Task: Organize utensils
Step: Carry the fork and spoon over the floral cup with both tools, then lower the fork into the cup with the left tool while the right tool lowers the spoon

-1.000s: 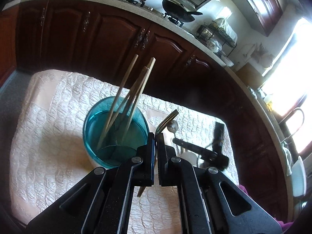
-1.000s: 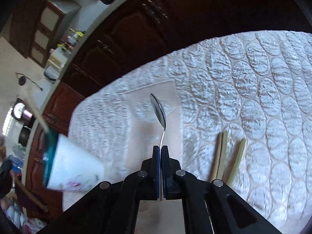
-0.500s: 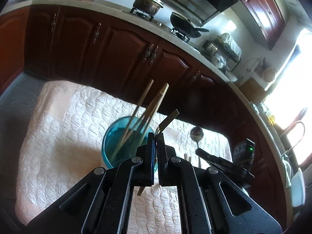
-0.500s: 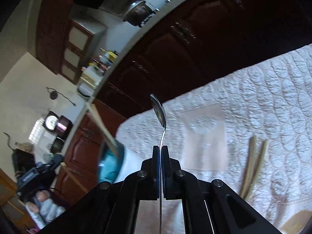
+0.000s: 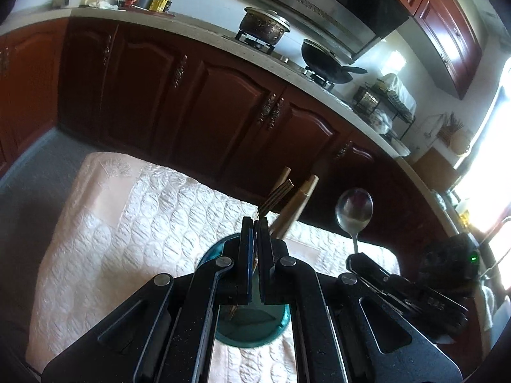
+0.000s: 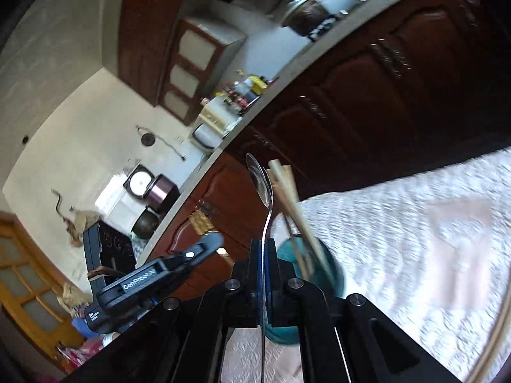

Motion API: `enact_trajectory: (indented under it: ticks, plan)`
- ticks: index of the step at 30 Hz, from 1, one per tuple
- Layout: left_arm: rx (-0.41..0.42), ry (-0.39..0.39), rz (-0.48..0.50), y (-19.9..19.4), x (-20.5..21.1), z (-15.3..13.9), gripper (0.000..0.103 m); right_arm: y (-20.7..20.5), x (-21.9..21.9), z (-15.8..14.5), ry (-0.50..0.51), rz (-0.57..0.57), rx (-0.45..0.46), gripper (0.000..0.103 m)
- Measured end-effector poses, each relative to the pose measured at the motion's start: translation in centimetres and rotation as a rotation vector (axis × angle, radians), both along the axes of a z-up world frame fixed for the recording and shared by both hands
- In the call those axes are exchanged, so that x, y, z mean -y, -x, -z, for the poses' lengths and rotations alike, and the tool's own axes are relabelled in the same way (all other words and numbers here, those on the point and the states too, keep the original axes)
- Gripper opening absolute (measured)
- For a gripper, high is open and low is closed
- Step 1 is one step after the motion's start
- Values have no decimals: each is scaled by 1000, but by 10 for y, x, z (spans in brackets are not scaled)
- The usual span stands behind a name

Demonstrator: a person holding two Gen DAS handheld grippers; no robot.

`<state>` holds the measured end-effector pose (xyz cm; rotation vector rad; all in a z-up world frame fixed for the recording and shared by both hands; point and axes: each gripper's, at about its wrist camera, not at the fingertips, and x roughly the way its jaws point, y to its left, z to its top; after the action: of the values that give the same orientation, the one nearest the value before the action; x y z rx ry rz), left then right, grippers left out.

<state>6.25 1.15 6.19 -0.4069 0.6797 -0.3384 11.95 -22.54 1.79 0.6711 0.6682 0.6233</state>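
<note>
My left gripper (image 5: pixel 254 223) is shut on a metal fork (image 5: pixel 276 196) whose tines point up and away, directly above a teal cup (image 5: pixel 255 328) that holds several wooden chopsticks (image 5: pixel 295 204). My right gripper (image 6: pixel 264 242) is shut on a metal spoon (image 6: pixel 262 185), bowl end up, close beside the teal cup (image 6: pixel 322 271) and its chopsticks (image 6: pixel 287 188). The spoon (image 5: pixel 354 209) and right gripper (image 5: pixel 354 257) also show in the left wrist view, right of the cup. The left gripper (image 6: pixel 217 241) shows at the left of the right wrist view.
The cup stands on a white quilted cloth (image 5: pixel 111 239) over a table. Dark wooden kitchen cabinets (image 5: pixel 191 95) run behind it, under a counter with a pot (image 5: pixel 263 27) and a wok (image 5: pixel 325 60). A pale curved edge (image 6: pixel 498 335) shows at the right wrist view's lower right.
Both grippers have risen and closed in on the cup. The left gripper with the fork now sits over the cup; the right gripper has swung left, lifting the spoon next to the chopsticks.
</note>
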Motion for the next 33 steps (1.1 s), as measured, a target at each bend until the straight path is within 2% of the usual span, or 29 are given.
enact_trajectory:
  ticks: [5, 12, 24, 30, 33]
  plan:
    - [-12, -1, -22, -10, -3, 10, 1, -18, -30, 14, 31, -55, -7, 2]
    - [-29, 8, -32, -20, -6, 19, 1, -42, -47, 29, 80, -63, 1, 2]
    - [-34, 19, -27, -23, -6, 25, 1, -60, -69, 44, 311, -101, 128, 1]
    - [-44, 15, -27, -26, -5, 30, 1, -60, -72, 51, 384, -130, 177, 1]
    - [-49, 9, -28, -27, -4, 34, 1, -59, -70, 58, 392, -149, 162, 1]
